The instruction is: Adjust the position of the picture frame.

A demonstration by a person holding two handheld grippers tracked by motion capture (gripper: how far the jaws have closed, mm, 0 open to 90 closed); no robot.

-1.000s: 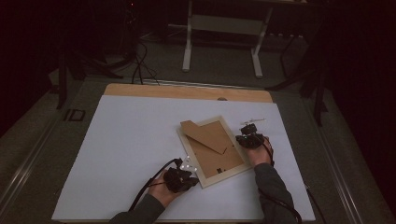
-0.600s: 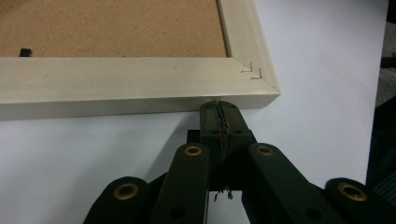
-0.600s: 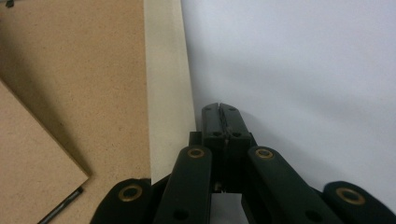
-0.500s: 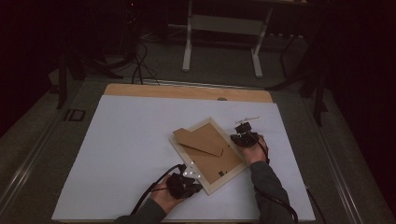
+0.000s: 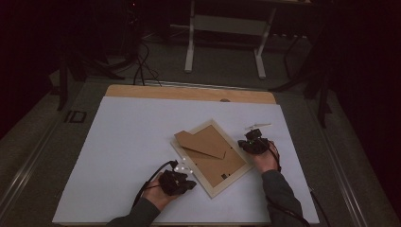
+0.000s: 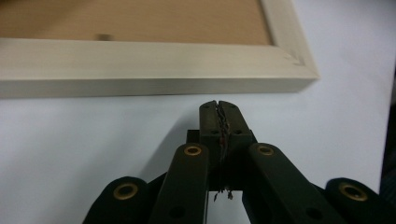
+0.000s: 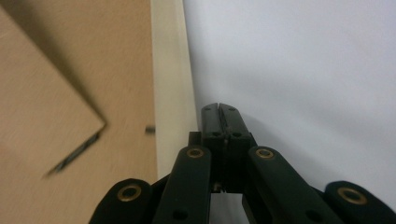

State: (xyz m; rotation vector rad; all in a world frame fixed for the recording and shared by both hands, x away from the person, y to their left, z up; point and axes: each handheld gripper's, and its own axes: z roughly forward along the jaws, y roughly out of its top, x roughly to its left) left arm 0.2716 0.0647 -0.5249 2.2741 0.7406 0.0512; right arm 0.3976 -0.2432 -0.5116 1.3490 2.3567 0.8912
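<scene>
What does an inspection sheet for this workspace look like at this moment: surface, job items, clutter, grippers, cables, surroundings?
Surface: white sheet over a table with a wooden far edge.
Job's things: pale wooden picture frame lying face down and askew; brown backing board inside it, with a cardboard stand flap on top.
Clutter: small pale strip beyond the right gripper; identity unclear.
Grippers: left gripper shut, empty, just short of the frame's side; right gripper shut, empty, beside the frame's edge.
Cables: black cable trailing from the left gripper.
Surroundings: dark room, white stand legs, floor cables.
</scene>
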